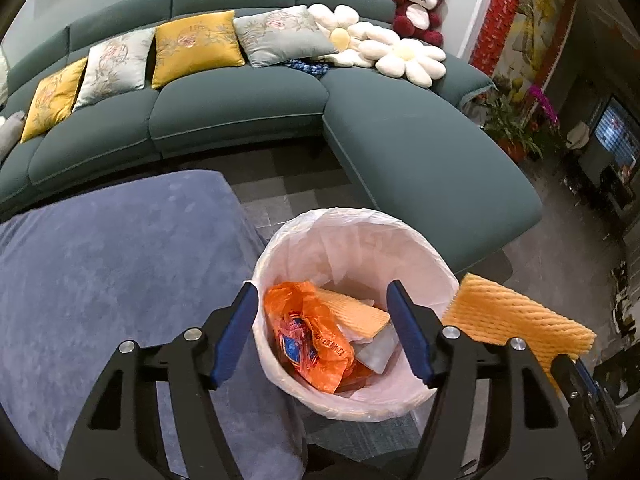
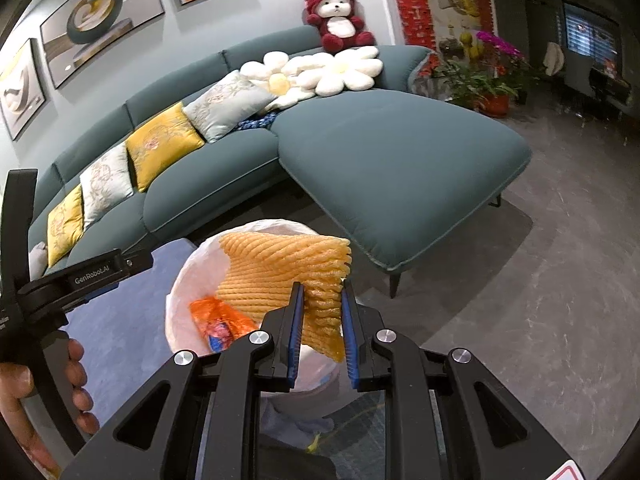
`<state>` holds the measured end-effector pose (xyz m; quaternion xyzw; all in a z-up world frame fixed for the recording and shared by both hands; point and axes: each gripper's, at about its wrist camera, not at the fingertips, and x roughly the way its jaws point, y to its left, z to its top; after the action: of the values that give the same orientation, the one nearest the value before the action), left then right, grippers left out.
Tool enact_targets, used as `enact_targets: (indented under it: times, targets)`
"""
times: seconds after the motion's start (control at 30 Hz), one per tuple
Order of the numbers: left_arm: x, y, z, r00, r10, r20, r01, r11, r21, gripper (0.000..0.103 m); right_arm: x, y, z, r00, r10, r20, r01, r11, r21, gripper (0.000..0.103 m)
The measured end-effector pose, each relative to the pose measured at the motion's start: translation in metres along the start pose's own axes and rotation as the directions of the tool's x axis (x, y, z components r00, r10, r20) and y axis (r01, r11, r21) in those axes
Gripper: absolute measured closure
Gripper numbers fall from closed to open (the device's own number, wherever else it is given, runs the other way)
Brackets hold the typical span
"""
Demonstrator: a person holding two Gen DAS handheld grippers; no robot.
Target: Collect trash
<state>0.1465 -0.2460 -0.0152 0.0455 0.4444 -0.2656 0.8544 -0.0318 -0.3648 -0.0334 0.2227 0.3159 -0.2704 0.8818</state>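
The right gripper (image 2: 322,322) clenches one orange foam net (image 2: 280,276) above the white-lined trash bin's (image 1: 280,248) rim. The left gripper (image 1: 322,332), jaws released and empty, hovers over the bin, between a blue-covered tabletop (image 1: 112,264) and open floor. One orange bag (image 1: 308,332) and one foam sheet (image 1: 352,314) lie inside.

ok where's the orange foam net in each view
Left wrist: foam net at lower right, beside the bin's right rim, behind the open left tool.
Right wrist: foam net at centre, pinched in the right tool, over the bin.
Shared landmark: red plush bear.
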Motion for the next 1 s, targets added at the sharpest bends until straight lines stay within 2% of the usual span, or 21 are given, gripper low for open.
enact_targets:
  times: [0.2, 0.53, 0.6, 0.67, 0.77, 1.0]
  targets:
    - [-0.007, 0.024, -0.006, 0.999, 0.038, 0.005, -0.038, 0.999, -0.024, 0.033, 0.009, 0.023, 0.006, 0.999, 0.031, -0.01, -0.031, 0.999, -0.045, 0.084]
    - [-0.017, 0.072, -0.021, 0.994, 0.109, -0.012, -0.109, 0.99, -0.092, 0.033, 0.039, 0.06, 0.016, 0.996, 0.079, -0.029, -0.08, 0.994, -0.07, 0.081]
    - [-0.018, 0.076, -0.025, 0.993, 0.12, -0.017, -0.121, 0.988, -0.097, 0.031, 0.046, 0.068, 0.02, 0.996, 0.078, -0.032, -0.08, 0.993, -0.084, 0.074]
    - [-0.022, 0.081, -0.03, 0.991, 0.132, -0.019, -0.133, 0.986, -0.102, 0.026, 0.047, 0.073, 0.023, 0.997, 0.069, -0.029, -0.072, 0.994, -0.086, 0.062]
    - [-0.028, 0.084, -0.035, 0.989, 0.15, -0.014, -0.151, 0.983, -0.107, 0.021, 0.038, 0.079, 0.025, 0.996, 0.083, -0.011, -0.084, 0.993, -0.084, 0.052]
    - [-0.038, 0.084, -0.044, 0.984, 0.175, -0.008, -0.175, 0.981, -0.086, 0.018, 0.012, 0.087, 0.013, 0.997, 0.08, -0.004, -0.08, 0.988, -0.133, 0.042]
